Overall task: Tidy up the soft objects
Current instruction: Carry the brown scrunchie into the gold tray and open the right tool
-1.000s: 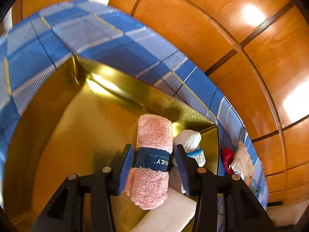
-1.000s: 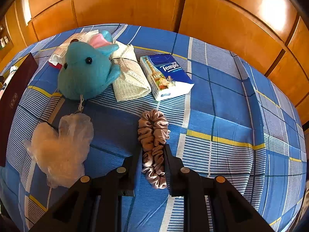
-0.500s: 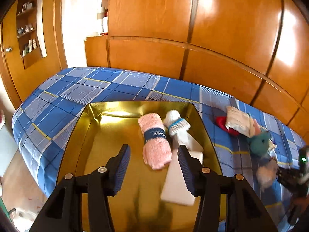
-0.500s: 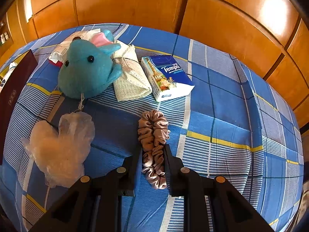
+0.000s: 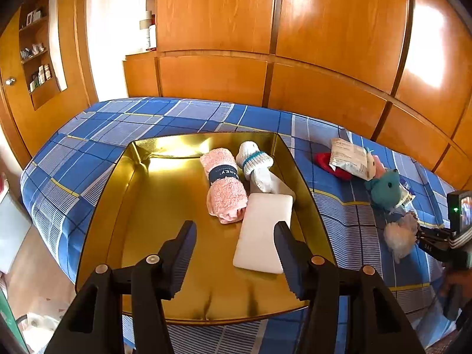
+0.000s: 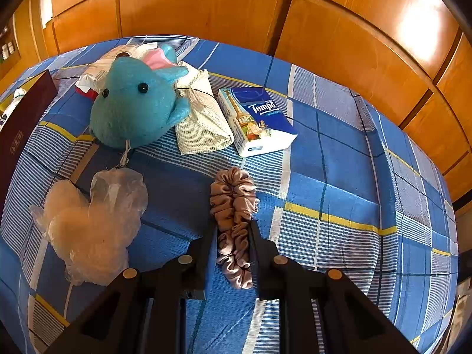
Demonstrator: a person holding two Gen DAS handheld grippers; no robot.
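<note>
The right tool (image 6: pixel 233 236) is clamped on the scrunchie (image 6: pixel 233 206), whose long axis runs straight ahead on the bed (image 6: pixel 339 162). The left tool (image 5: pixel 234 236), jaws opening and empty, hangs over the gold tray (image 5: pixel 165 206).

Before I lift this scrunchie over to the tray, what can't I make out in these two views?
- Scrunchie, right view: near end tucked between the fingers; grip depth unclear.
- Tray, left view: near rim behind the left gripper.
- Red item, left view: mostly under a white packet.
</note>
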